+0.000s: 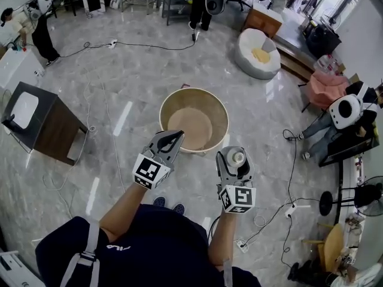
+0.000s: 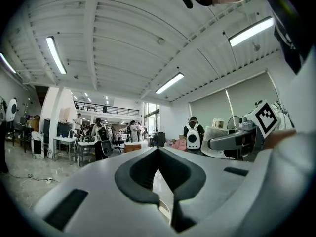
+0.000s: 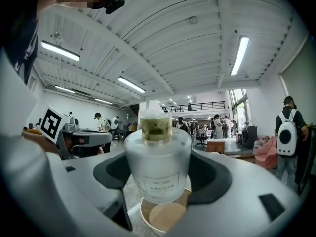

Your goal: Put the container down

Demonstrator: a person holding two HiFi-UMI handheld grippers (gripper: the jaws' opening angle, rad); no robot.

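Right hand-held gripper [image 1: 234, 159] pinches the frosted container [image 3: 158, 168] upright in the air, at 5 o'clock of the round wooden tub [image 1: 194, 127] on the floor; left hand-held gripper [image 1: 173, 138] pressed together, empty; best lower it level, seat the base, then release.

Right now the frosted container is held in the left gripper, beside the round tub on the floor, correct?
No. The frosted container is held in the right gripper, as the right gripper view shows; the left gripper is shut on nothing. The round tub is on the floor beside it.
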